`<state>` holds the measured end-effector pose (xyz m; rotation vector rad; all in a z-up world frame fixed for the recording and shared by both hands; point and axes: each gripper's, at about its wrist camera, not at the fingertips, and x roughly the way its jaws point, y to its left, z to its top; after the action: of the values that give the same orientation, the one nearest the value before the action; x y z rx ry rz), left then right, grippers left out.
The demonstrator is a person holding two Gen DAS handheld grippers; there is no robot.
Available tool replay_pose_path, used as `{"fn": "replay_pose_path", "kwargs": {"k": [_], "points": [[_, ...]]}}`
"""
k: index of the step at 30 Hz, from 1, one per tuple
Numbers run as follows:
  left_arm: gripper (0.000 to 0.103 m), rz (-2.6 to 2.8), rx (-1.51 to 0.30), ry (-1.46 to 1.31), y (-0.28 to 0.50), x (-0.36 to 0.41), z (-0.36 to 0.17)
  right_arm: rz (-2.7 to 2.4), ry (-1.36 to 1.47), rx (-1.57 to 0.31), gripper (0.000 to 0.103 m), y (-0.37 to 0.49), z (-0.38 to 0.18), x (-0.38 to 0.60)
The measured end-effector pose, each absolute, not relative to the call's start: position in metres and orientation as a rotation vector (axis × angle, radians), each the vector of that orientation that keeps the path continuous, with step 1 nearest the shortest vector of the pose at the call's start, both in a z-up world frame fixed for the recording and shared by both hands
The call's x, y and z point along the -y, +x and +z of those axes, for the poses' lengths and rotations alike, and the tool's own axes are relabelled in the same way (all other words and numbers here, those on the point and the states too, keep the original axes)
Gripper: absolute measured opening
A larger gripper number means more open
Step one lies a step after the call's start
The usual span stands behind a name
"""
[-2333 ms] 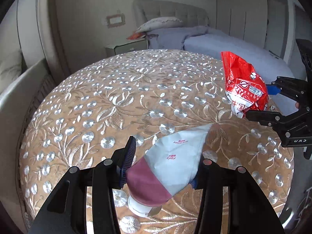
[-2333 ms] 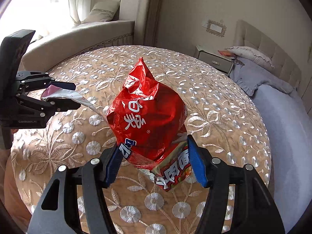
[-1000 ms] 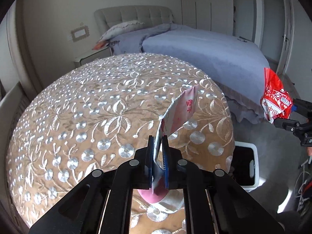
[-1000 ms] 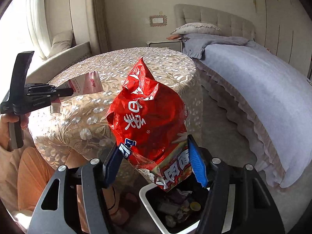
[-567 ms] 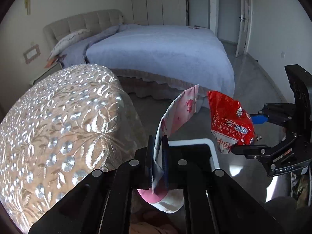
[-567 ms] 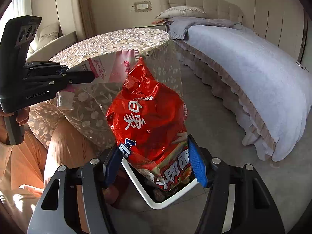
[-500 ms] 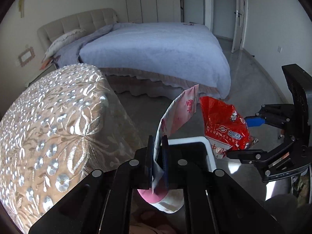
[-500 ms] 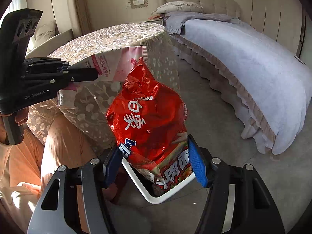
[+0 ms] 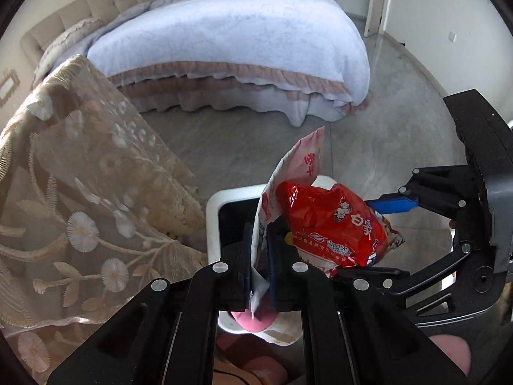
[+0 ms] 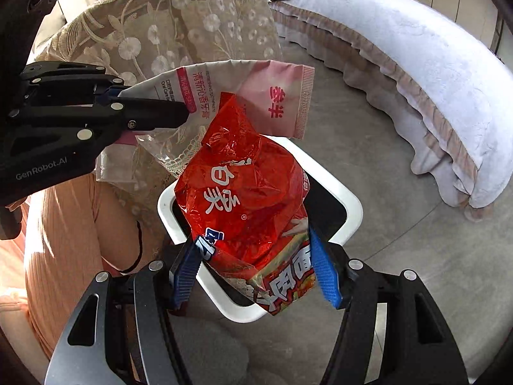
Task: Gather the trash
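Note:
My left gripper (image 9: 259,253) is shut on a flattened white and pink toothpaste tube (image 9: 296,173), which sticks up edge-on between the pads. In the right wrist view the tube (image 10: 256,96) shows flat, held by the left gripper (image 10: 184,109) at upper left. My right gripper (image 10: 253,263) is shut on a crumpled red snack bag (image 10: 243,199) pinched between its blue pads. Both pieces hang right above a white bin with a black liner (image 10: 351,199). The left wrist view shows the red bag (image 9: 333,227) over the bin (image 9: 213,221), gripped by the right gripper (image 9: 378,237).
A round table with a hanging beige embroidered cloth (image 9: 80,192) stands just left of the bin. A bed with a pale blue cover (image 9: 243,38) fills the far side. A person's leg in peach clothing (image 10: 64,240) sits beside the bin. Grey floor (image 10: 400,224) surrounds it.
Both grippers have swung away from the tabletop and come down, bringing the tube and the red bag close together over the white bin. Their grips are unchanged.

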<state>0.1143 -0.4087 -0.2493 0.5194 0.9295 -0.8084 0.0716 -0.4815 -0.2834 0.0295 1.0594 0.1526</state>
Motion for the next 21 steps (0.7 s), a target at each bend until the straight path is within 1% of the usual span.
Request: {"fn": "replay_pose_path", "kwargs": {"k": [2,3,4,5,6,9,13,21], "points": [[0.009,-0.816,-0.963,0.528,0.121,0.409,-0.261,0.158,0.023,-1.075,0.065,0.076,-0.290,0.481],[0.015,-0.838,-0.983,0.533,0.123,0.410,-0.266,0.165,0.019,-1.088,0.068,0.077,-0.294,0.481],[0.025,-0.861,-0.995,0.533,0.125,0.410,-0.270,0.167,0.016,-1.100,0.088,0.078,-0.297,0.481],[0.076,-0.871,-1.002,0.536,0.126,0.411,-0.275,0.153,0.007,-1.091,0.099,0.078,-0.298,0.482],[0.097,-0.862,-1.005,0.552,0.127,0.411,-0.278,0.146,0.000,-1.092,0.099,0.079,-0.300,0.482],[0.098,-0.860,-1.000,0.583,0.127,0.413,-0.286,0.135,0.010,-1.131,0.099,0.083,-0.307,0.488],[0.098,-0.851,-1.008,0.576,0.126,0.412,-0.290,0.116,0.002,-1.121,0.099,0.081,-0.306,0.494],[0.098,-0.838,-0.972,0.516,0.121,0.398,-0.268,0.099,0.015,-1.056,0.099,0.075,-0.285,0.497]]}}
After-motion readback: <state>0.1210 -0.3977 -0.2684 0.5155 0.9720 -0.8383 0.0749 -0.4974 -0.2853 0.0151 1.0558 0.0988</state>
